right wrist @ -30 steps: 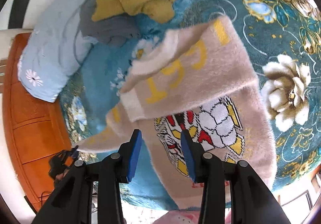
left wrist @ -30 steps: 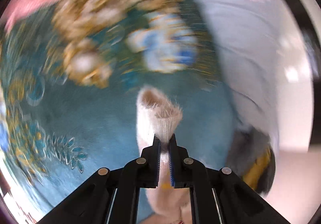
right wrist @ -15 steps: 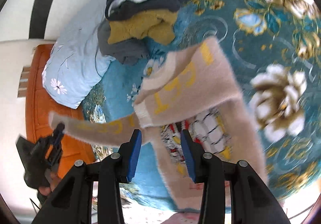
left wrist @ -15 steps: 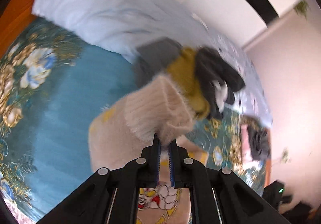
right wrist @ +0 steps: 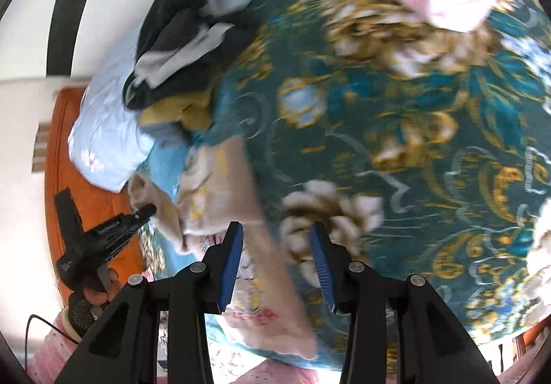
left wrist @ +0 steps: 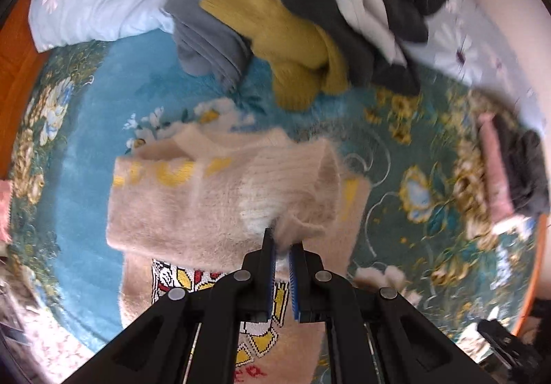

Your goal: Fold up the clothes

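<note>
On the bed's teal floral blanket [left wrist: 89,177] lies the fuzzy beige knit sweater with yellow letters [left wrist: 193,208], body running away from me, one sleeve already across the chest. My left tongs [left wrist: 281,246] pinch the other sleeve's ribbed cuff [left wrist: 306,191], just over the chest, so they're nearer. My right tongs [right wrist: 275,242] gape wide, holding nothing, off the sweater's right edge. Motion blur; hem cut off; the pile of grey, mustard and black clothes [left wrist: 303,29] lies beyond.
</note>
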